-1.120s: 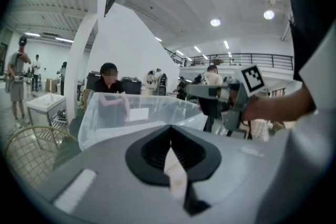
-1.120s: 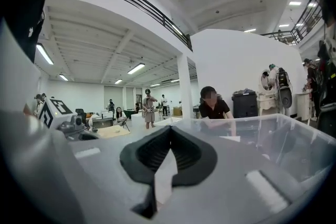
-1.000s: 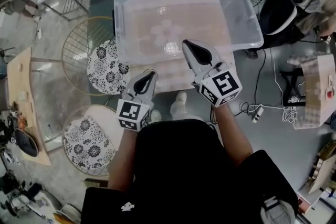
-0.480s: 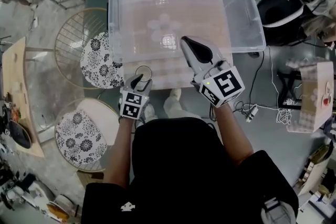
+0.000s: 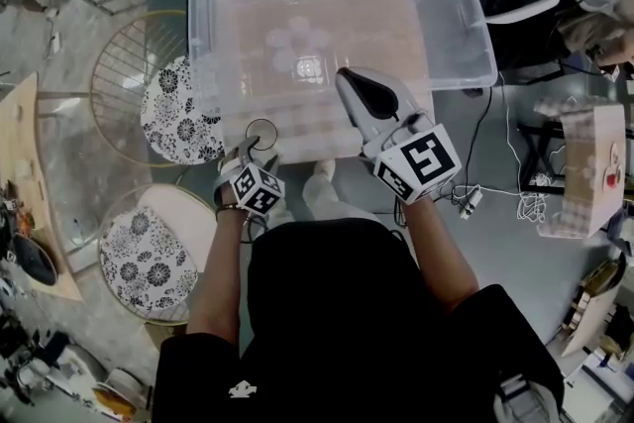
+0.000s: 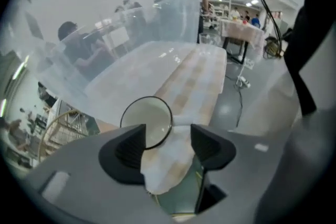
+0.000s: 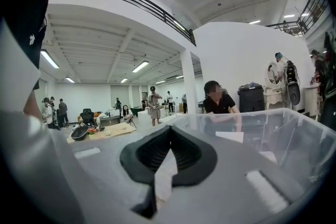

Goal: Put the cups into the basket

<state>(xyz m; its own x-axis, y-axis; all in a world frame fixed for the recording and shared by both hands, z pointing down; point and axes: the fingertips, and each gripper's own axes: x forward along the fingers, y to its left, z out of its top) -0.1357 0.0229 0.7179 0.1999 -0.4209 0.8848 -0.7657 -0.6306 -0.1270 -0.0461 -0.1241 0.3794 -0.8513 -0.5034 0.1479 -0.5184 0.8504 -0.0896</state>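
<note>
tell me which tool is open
The left tool: its jaws stand apart, having just been opening, with the cup partly in the gap, ungripped. The right tool has its jaws together, nothing between.

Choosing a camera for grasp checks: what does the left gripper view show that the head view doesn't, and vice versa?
Left gripper view only: the left gripper's jaws stand apart, having just been opening, pads clear of the cup, whose rim lies partly between them. Head view only: the right gripper, closed, and two floral cushions. Both: the cup, the clear bin and the pale cloth beneath it.
</note>
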